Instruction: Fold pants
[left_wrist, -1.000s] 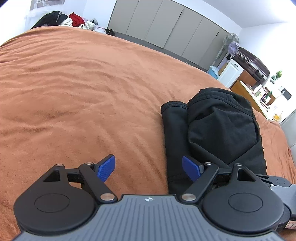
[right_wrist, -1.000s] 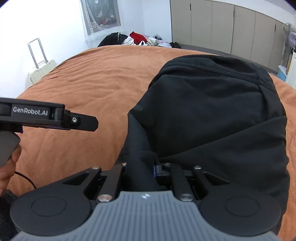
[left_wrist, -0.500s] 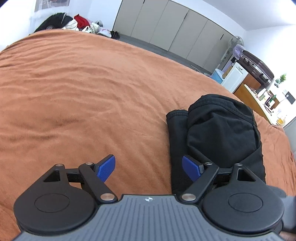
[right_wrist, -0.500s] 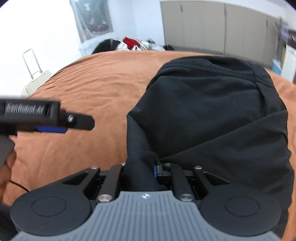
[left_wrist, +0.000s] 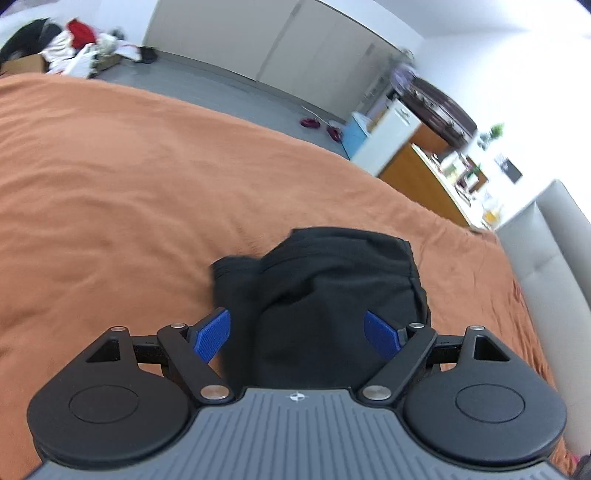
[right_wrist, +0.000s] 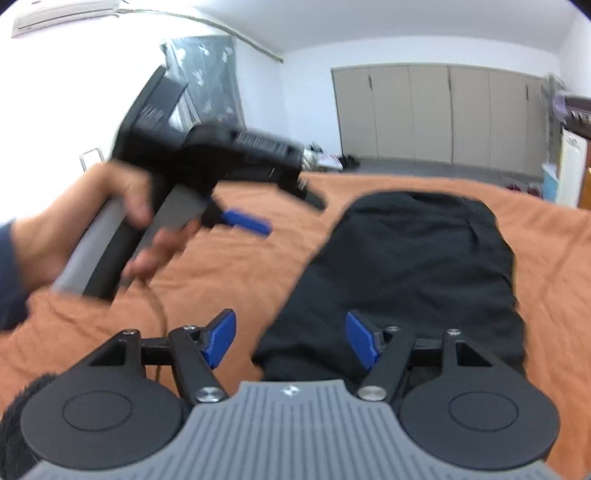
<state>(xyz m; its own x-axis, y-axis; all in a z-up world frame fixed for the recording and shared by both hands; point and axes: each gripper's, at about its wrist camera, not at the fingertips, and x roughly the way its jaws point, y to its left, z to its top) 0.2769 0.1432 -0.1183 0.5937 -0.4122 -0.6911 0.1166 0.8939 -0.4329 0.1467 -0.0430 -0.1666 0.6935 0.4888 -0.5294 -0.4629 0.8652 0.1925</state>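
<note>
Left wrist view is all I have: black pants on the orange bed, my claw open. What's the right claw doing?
Observer: The right claw is open, holding nothing; the pants lie loose ahead of it.
Operator: Is my left claw visible there?
Observer: Yes, the left claw is raised above the bed, left of the pants.
Operator: Who's holding it?
Observer: A bare hand grips its handle.

An orange blanket (left_wrist: 129, 192) covers the bed. Beyond it, a heap of clothes (left_wrist: 74, 51) lies on the grey floor (left_wrist: 221, 88) near a wall of beige wardrobe doors (right_wrist: 443, 118). A white cabinet (left_wrist: 388, 136) stands beside a wooden counter (left_wrist: 424, 181) crowded with small items.
</note>
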